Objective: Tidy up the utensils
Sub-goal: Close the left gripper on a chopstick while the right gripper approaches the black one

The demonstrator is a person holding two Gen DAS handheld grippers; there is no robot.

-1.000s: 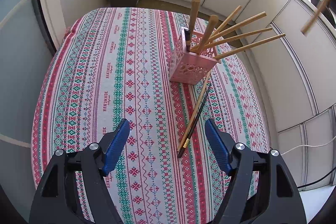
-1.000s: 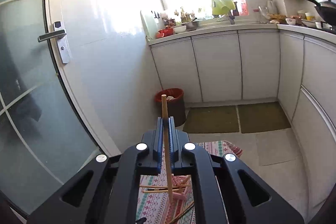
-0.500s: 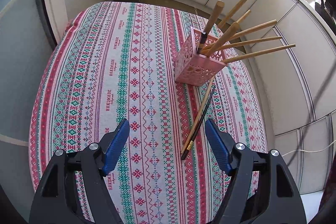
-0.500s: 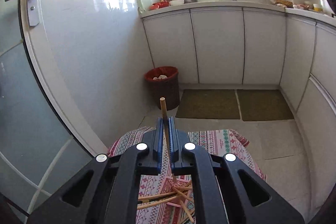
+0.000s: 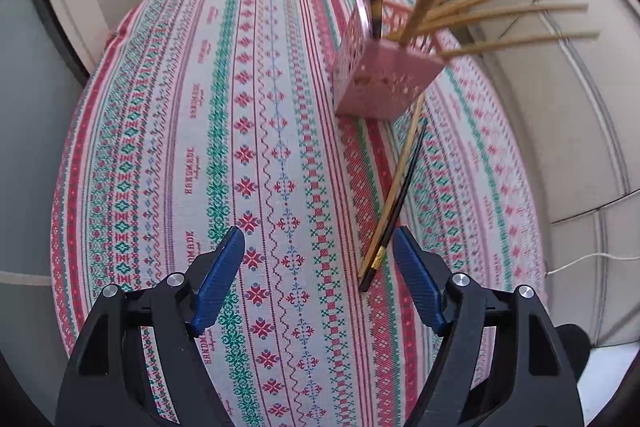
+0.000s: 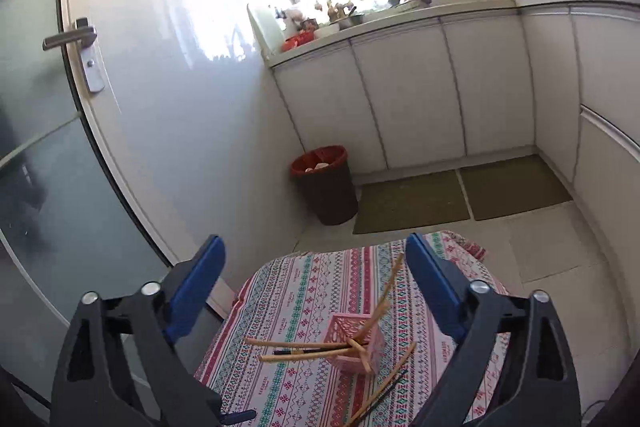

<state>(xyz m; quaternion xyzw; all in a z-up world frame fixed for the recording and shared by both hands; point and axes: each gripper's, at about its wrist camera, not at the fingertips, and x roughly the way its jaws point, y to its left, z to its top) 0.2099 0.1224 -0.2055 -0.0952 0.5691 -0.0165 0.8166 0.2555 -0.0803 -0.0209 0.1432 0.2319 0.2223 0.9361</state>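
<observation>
Your left gripper [image 5: 318, 273] hangs agape over the woven tablecloth [image 5: 168, 131], banded red, green and white and lettered "HANDMADE". Your right gripper [image 6: 314, 287] is opening, nothing between its blue ribbed pads. The pink perforated plastic holder [image 5: 386, 83] bristles with wooden chopsticks [image 5: 492, 15]; a loose wooden and black pair [image 5: 394, 199] lies beside it.

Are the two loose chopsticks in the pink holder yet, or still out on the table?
Out. The two chopsticks lie flat on the tablecloth beside the pink holder, between the left tongs' open jaws, untouched.
</observation>
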